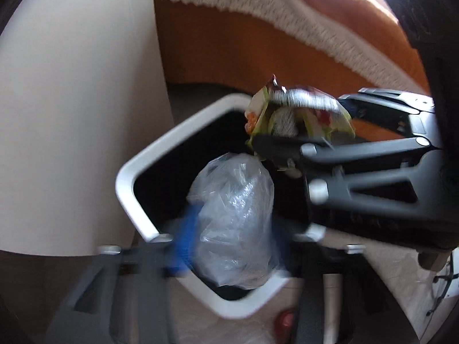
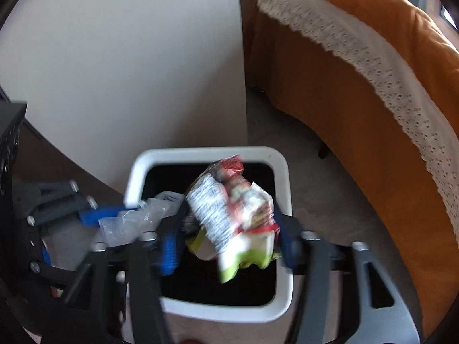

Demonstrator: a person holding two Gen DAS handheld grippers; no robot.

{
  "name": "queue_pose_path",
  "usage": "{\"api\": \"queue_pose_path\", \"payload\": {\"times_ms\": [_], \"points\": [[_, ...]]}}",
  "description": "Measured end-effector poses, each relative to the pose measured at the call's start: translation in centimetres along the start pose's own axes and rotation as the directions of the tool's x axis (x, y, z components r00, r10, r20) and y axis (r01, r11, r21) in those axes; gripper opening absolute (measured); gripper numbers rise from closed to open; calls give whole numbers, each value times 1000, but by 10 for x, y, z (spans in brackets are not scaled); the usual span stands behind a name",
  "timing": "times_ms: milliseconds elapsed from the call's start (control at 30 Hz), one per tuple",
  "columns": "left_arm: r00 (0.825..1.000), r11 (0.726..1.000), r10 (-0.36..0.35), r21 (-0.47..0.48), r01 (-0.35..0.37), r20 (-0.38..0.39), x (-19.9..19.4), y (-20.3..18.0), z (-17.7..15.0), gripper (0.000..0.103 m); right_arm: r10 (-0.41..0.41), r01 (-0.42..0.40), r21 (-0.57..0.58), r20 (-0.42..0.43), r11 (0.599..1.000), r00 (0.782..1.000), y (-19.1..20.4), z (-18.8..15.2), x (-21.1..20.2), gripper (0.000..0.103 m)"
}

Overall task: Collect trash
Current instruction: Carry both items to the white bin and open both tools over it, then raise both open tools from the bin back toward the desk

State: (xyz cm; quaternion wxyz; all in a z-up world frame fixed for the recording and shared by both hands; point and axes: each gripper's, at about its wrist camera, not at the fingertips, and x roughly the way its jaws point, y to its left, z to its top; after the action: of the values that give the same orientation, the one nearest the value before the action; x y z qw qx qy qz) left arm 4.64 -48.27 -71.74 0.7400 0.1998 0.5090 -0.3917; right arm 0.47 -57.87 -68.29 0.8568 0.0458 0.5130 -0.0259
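— Two big things fill the background for us: the white wall panel [image 2: 129, 71] on one side and the orange sofa [image 2: 358, 91] with its lace-edged cream throw [image 2: 381, 66] on the other. What stands between them?

— We see the white-rimmed trash bin [image 2: 282, 172], its inside black, on the grey floor [image 2: 315, 186] in front of the panel's edge. Both our tools hang over its mouth.

— And what do we carry on the left?

— From the left wrist view, our left gripper [image 1: 226, 246] is clamped on a crumpled clear plastic bag [image 1: 235, 218]; one blue pad [image 1: 183, 246] presses its left side, the other side is hidden behind the plastic. The bag sits above the bin's opening, low in it.

— The right one?

— Our right gripper [image 2: 229, 238] is closed on a crumpled snack wrapper [image 2: 232, 215], printed red, white and lime green, with blue pads [image 2: 169, 249] against both sides. It hangs over the middle of the opening. In the left wrist view that wrapper [image 1: 295, 114] shows over the bin's far rim [image 1: 200, 114], just above the clear bag, and motion blur smears the fine print on it.
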Motion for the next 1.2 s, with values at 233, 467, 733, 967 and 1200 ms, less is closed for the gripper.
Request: {"api": "queue_pose_path", "payload": {"times_ms": [233,467,733,967,1200], "points": [[1000,999,28,-17,-28,-7,13,2,4,99,-11,11,-19,3,1000,1000,-4,-7,1,99],[996,997,66,-42,-63,55,-74,-4,36,99,-62,62,-2,66,998,996,-13,28,-74,99],[961,992,81,-111,-54,264,-262,-16,86,99,-164,172,-1,291,985,943,17,108,-258,99],[889,992,84,-123,-31,451,-437,1,106,99,-212,237,18,519,971,828,87,178,-415,99],[810,966,253,-185,-182,528,-575,45,78,99,-73,161,-77,651,984,755,170,222,-502,99]]}}
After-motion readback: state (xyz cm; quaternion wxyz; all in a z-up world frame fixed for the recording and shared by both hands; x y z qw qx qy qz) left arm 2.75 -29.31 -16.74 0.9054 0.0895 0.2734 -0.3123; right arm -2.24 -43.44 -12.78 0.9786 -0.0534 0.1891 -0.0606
